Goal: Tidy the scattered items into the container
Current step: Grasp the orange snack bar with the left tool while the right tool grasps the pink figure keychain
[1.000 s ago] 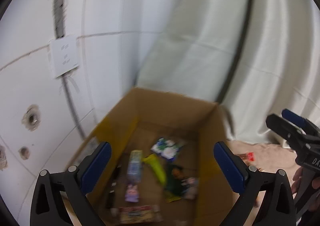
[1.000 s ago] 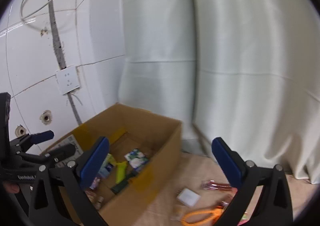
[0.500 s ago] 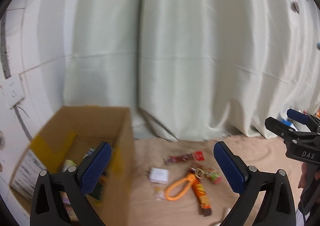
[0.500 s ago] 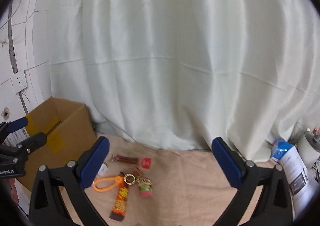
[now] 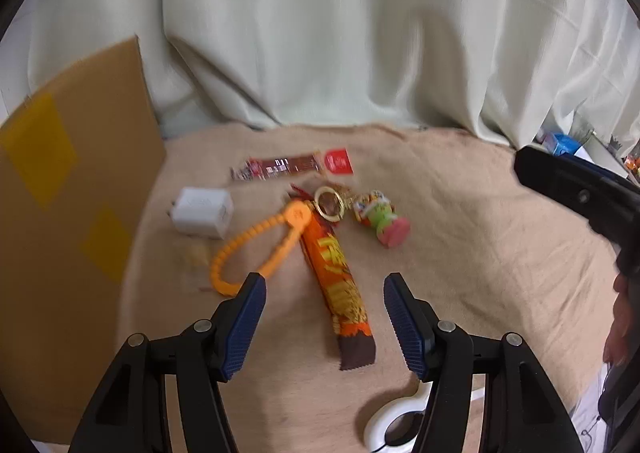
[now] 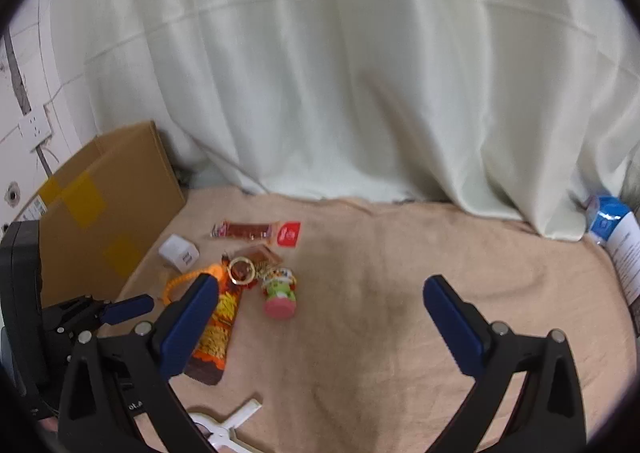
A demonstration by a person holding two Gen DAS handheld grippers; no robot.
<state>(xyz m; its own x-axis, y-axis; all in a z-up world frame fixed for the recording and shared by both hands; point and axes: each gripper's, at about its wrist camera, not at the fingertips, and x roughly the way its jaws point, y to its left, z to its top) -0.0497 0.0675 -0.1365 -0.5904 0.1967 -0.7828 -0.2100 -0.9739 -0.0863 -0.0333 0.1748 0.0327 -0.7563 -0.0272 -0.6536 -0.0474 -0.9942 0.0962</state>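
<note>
A cardboard box (image 5: 72, 189) stands at the left on a beige cloth. Beside it lie a white charger (image 5: 202, 212), an orange loop strap (image 5: 260, 249), an orange snack bar (image 5: 340, 285), a red strip packet (image 5: 292, 166) and a green toy on a gold key ring (image 5: 380, 219). My left gripper (image 5: 324, 317) hangs open just above the snack bar, fingers either side of its lower half. My right gripper (image 6: 320, 325) is open over bare cloth, right of the toy (image 6: 280, 291) and the snack bar (image 6: 218, 333). The box (image 6: 100, 221) shows at the left there.
White curtains (image 5: 340, 33) hang behind the cloth. White scissor handles (image 5: 396, 417) lie near the front edge. A blue-capped bottle (image 6: 608, 217) and a paper sheet sit at the far right. A wall socket (image 6: 36, 125) is above the box.
Both grippers swung right, away from the box, and dropped toward the cloth. My left gripper's fingers have come closer together and now straddle the snack bar.
</note>
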